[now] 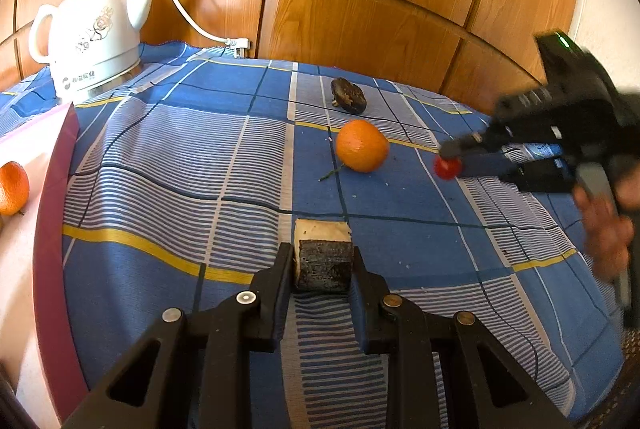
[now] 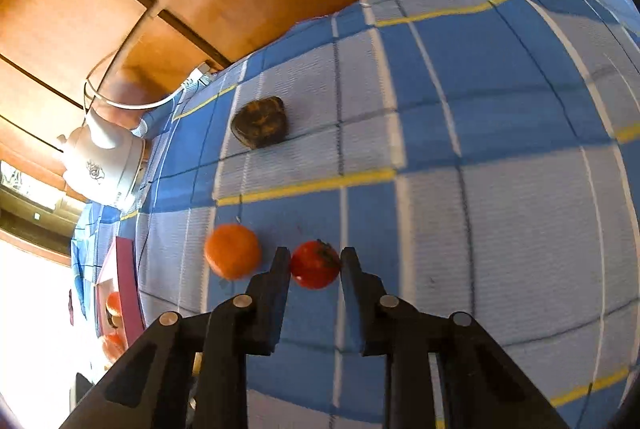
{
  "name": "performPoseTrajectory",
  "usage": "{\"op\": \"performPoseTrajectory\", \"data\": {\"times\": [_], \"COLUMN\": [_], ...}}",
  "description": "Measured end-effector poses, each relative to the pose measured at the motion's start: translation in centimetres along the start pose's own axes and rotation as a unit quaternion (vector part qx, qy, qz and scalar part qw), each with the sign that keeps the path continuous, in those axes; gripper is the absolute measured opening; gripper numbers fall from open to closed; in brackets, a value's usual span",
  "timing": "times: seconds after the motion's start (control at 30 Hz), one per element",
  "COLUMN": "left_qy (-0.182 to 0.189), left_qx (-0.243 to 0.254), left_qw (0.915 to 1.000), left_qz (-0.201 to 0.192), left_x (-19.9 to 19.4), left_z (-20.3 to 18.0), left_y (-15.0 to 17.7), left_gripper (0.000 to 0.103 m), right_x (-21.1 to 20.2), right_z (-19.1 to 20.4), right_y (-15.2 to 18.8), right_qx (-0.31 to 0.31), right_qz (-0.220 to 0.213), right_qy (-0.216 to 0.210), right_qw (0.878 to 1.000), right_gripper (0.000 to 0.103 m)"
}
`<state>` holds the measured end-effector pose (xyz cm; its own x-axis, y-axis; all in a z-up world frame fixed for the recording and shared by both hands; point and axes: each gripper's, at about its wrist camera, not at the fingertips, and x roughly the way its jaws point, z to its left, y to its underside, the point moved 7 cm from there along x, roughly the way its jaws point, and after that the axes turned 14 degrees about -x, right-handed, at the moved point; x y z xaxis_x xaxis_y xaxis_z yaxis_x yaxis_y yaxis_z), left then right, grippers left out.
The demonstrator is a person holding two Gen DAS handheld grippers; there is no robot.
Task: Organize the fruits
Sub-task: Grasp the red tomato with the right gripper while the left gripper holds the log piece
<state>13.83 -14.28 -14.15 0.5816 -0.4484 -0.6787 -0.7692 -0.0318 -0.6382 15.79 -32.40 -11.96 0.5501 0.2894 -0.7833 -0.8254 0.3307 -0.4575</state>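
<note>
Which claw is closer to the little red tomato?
The right claw. Its two fingers are shut on the little red tomato. The left claw is farther away, across the checked cloth, shut on a dark block.

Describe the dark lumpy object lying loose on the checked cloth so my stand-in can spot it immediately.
Start at the white ceramic kettle at the back of the blue checked tablecloth and look right along the wooden wall. The dark brown, rough, lumpy object lies there, just behind the round orange mandarin. Unlike its bright, smooth neighbours, it is dull, mottled and irregular.
</note>
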Motion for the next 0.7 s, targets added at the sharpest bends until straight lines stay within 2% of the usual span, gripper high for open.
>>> {"op": "performPoseTrajectory", "data": {"times": [0.23, 0.47, 0.6, 0.7], "left_qy": [-0.003, 0.001, -0.016, -0.048], "left_qx": [0.001, -0.008, -0.043, -0.069], "left_qw": [0.9999, 0.9999, 0.9985, 0.9947], "left_qz": [0.012, -0.009, -0.031, -0.059], "left_x": [-1.1, -5.5, -8.7, -11.3], "left_z": [-0.1, 0.2, 2.6, 5.8], "left_y": [0.0, -0.8, -2.5, -4.3], "left_gripper": [0.025, 0.025, 0.025, 0.025], "right_x": [-0.9, -1.2, -1.1, -1.0], "right_z": [-1.4, -0.8, -0.7, -0.7], "right_y": [3.2, 4.1, 4.2, 4.1], "right_qx": [0.008, -0.007, -0.015, -0.017], "right_qz": [-0.018, -0.036, -0.041, -0.044], "right_qy": [-0.011, -0.012, -0.011, -0.011], "right_qw": [1.000, 0.999, 0.999, 0.999], "right_gripper": [0.026, 0.026, 0.026, 0.026]}}
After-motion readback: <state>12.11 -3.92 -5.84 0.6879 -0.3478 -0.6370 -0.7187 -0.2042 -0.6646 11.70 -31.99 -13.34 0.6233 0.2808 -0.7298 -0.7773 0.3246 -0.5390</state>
